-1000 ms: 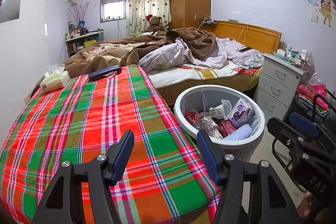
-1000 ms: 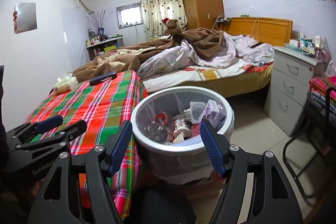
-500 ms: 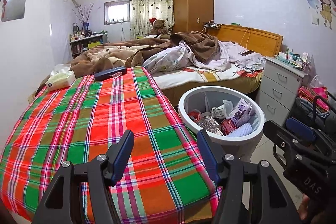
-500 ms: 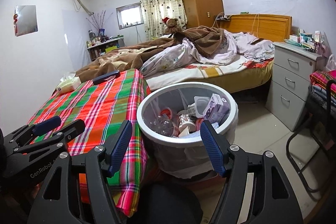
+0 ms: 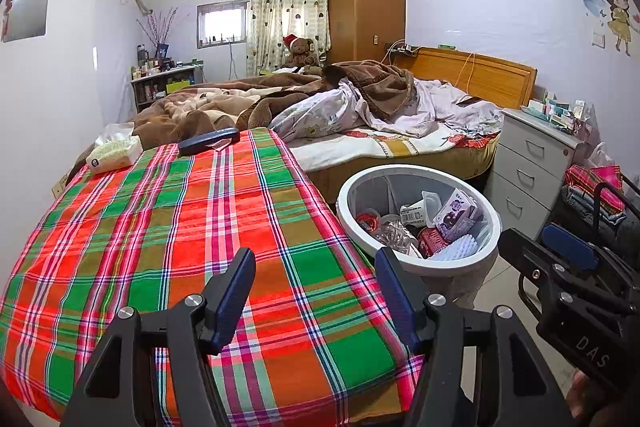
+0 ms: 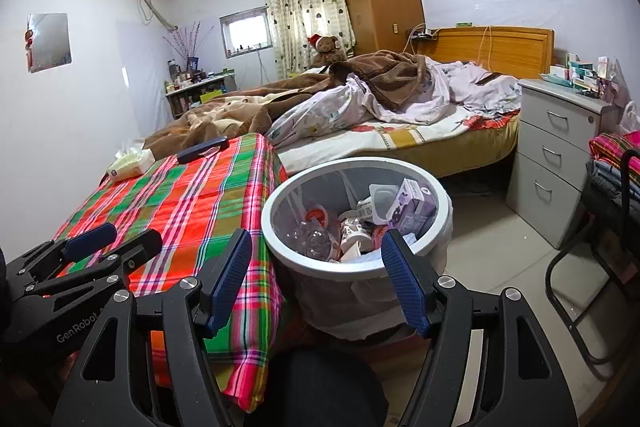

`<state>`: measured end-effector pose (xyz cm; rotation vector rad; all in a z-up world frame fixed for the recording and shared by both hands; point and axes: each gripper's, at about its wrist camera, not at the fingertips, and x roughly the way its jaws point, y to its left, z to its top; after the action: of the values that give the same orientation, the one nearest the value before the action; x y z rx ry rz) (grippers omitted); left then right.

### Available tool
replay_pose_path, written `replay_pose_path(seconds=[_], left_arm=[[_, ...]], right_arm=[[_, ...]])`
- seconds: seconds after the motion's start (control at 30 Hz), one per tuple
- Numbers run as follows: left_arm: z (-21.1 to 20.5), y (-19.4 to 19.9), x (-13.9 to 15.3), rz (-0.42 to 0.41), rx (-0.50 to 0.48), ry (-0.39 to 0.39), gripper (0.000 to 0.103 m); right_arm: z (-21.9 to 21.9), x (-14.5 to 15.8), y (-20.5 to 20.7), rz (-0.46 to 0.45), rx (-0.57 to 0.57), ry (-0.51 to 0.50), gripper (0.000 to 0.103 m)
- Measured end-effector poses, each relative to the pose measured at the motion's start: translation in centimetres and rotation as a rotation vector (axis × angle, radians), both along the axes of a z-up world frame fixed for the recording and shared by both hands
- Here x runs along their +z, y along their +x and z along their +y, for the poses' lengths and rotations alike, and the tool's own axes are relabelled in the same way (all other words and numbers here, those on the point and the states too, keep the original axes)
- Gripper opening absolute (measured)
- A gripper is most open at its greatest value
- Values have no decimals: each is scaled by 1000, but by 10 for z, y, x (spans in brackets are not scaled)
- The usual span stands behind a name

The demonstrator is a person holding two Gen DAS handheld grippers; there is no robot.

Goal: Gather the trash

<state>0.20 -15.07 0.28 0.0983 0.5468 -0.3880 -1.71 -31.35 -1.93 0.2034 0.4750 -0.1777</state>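
Note:
A white round trash bin (image 5: 416,264) stands on the floor by the right edge of a table with a plaid cloth (image 5: 168,227). It holds several pieces of trash: a purple carton (image 5: 456,213), a white cup, a red wrapper, a crushed clear bottle. The bin also shows in the right wrist view (image 6: 356,269) with the purple carton (image 6: 412,207). My left gripper (image 5: 316,289) is open and empty above the table's near edge. My right gripper (image 6: 316,269) is open and empty, in front of the bin.
A tissue pack (image 5: 114,153) and a dark blue case (image 5: 208,141) lie at the table's far end. An unmade bed (image 5: 360,111) is behind. A white drawer cabinet (image 5: 536,163) stands right of the bin. A black chair with folded clothes (image 6: 612,187) is at far right.
Both grippers have drawn back and risen a little from the table and bin, so more of the plaid cloth and floor shows. Both stay open and empty.

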Motion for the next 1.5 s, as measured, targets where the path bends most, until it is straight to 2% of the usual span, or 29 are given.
replay_pose_path(seconds=[1.5], left_arm=[[5,-3,3,6,4,3,62]], right_arm=[[1,2,0,-2,-1,-1,69]])
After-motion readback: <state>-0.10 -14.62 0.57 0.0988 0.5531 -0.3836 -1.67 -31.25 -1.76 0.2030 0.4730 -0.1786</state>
